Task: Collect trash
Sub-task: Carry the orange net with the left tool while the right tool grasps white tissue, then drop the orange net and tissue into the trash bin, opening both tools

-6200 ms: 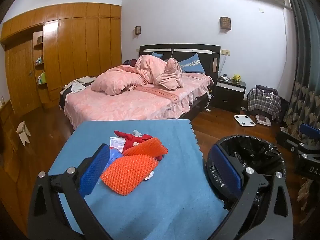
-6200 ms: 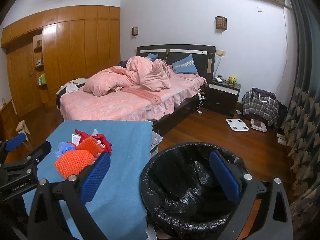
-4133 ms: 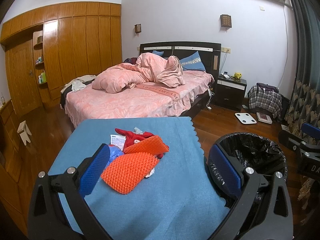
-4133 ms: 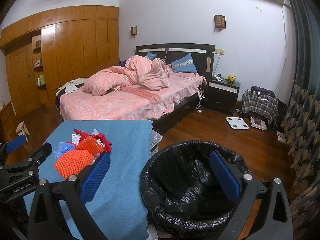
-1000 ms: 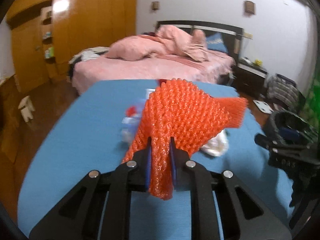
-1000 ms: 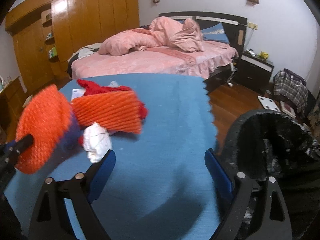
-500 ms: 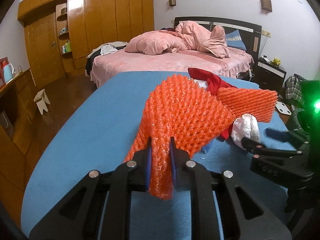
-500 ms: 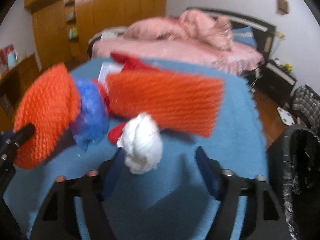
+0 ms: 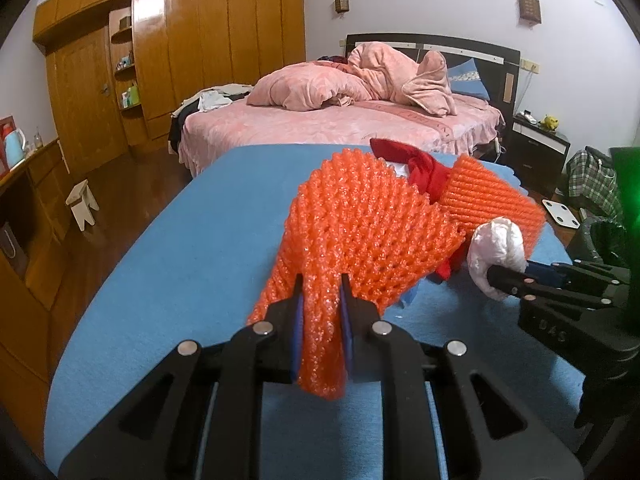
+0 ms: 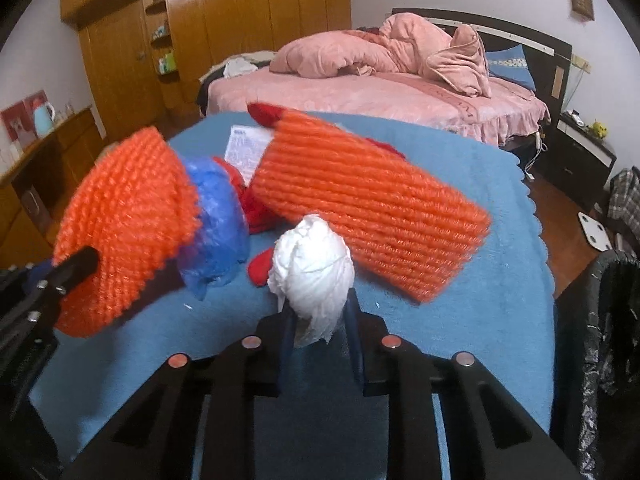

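Note:
My left gripper (image 9: 320, 300) is shut on an orange foam net (image 9: 360, 232) and holds it above the blue table (image 9: 180, 280); this net also shows at the left of the right wrist view (image 10: 124, 220). My right gripper (image 10: 316, 312) is shut on a white crumpled wad (image 10: 312, 272), which also shows in the left wrist view (image 9: 496, 252). A second orange foam net (image 10: 372, 208), a blue plastic bag (image 10: 216, 220), red scraps (image 10: 260, 268) and a paper slip (image 10: 244, 148) lie on the table (image 10: 500, 280). The black-lined trash bin (image 10: 600, 340) stands to the right.
A pink bed (image 9: 340, 120) stands behind the table. Wooden wardrobes (image 9: 200, 40) line the left wall. A small stool (image 9: 82, 204) is on the wood floor at left. A nightstand (image 9: 540, 148), a white scale (image 9: 560, 214) and a plaid bag (image 9: 592, 184) are at right.
My right gripper has closed on the white wad, having been open around it half a second ago. My left gripper still holds the orange net, raised a little.

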{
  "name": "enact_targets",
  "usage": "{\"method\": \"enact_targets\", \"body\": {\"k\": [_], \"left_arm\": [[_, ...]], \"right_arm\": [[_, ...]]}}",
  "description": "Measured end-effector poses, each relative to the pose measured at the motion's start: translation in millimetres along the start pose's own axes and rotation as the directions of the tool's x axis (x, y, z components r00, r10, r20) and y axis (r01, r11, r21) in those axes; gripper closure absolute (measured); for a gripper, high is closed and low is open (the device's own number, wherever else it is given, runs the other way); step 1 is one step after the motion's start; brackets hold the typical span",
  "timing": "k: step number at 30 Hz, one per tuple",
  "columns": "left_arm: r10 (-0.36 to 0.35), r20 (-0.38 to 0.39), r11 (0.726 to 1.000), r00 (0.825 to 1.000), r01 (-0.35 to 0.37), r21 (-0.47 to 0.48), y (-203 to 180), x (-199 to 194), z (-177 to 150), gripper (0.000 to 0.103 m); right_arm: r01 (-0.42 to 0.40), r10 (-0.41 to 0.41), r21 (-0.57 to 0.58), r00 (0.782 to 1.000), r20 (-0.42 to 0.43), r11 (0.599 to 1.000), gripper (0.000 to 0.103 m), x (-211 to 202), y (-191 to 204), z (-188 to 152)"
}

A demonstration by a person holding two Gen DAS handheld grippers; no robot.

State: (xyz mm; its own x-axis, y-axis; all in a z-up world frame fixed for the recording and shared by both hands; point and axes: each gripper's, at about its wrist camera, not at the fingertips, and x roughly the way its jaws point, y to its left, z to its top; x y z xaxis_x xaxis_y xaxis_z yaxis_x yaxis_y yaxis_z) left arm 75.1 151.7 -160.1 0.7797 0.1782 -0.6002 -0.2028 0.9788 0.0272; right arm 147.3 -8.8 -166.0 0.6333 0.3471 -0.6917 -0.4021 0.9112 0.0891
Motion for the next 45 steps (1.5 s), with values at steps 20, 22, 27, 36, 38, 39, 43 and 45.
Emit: {"method": "enact_targets", "body": {"k": [20,22,27,36,38,39,43,45], "left_arm": [[-0.281,0.042,0.950,0.959,0.272,0.150,-126,-42,28,0.088],[-0.333,0.029,0.930,0.942,0.323,0.177,-151,-42,28,0.088],[-0.444,-0.013,0.870,0.896,0.434,0.234,-210,-41,29,0.088],[-0.607,-0.097,0.747,0.789,0.608,0.269,-299,-38,30,0.068],[-0.628,-0.111,0.732,0.770,0.633,0.254,-309,-32,29,0.043],[-0.633,-0.116,0.729,0.765,0.640,0.243,-310,-29,28,0.041],[-0.602,-0.108,0.755,0.791,0.608,0.245,-297,-25,25,0.034],[-0.572,-0.092,0.781,0.815,0.576,0.242,-280,-23,26,0.029]], "right_arm": [[0.149,-0.188,0.248,0.972,0.142,0.957,0.080,-131,-141,-16],[0.187,-0.232,0.276,0.963,0.138,0.943,0.080,-140,-161,-21],[0.284,-0.340,0.352,0.934,0.108,0.892,0.080,-161,-214,-43],[0.431,-0.507,0.462,0.861,0.046,0.775,0.067,-199,-283,-83],[0.458,-0.538,0.484,0.842,0.034,0.746,0.053,-206,-294,-90],[0.467,-0.551,0.492,0.834,0.032,0.735,0.047,-208,-297,-92],[0.479,-0.570,0.488,0.821,0.047,0.730,0.018,-210,-297,-93],[0.460,-0.552,0.474,0.831,0.067,0.751,0.009,-205,-289,-88]]}}
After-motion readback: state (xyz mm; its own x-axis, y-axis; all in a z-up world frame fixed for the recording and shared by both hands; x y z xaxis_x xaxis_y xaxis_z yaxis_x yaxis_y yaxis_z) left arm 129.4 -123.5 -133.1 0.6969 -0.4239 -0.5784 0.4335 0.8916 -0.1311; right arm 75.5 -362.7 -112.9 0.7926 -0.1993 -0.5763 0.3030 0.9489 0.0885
